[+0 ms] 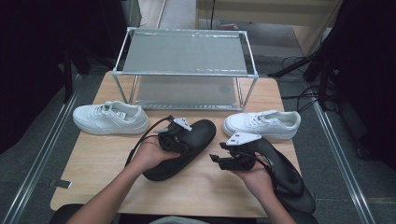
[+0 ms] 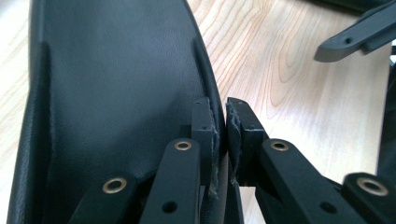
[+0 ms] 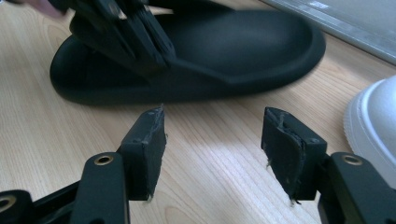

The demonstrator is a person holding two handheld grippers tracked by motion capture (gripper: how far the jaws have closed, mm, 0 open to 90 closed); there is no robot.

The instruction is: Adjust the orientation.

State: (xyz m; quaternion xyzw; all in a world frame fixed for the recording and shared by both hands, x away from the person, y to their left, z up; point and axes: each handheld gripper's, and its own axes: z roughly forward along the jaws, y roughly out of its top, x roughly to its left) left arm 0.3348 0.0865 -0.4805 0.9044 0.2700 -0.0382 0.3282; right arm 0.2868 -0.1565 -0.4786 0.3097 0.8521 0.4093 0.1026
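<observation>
Left gripper (image 1: 183, 138) clamping side rim of black rubber slide sandal (image 1: 196, 140) lying mid-table – pads (image 2: 204, 122) pinching thin edge. Right gripper (image 3: 212, 140) hovering over bare wooden table (image 1: 102, 158), jaws standing apart, gripping nothing. Second black slide sandal (image 1: 285, 179) lying under right hand. Two-tier metal shoe rack (image 1: 184, 51) standing behind – both shelves bare; two white sneakers (image 1: 111, 117) resting just before it

High view overhead, facing forward-down; both tool views close, low, sharing black slipper (image 1: 187, 149).
</observation>
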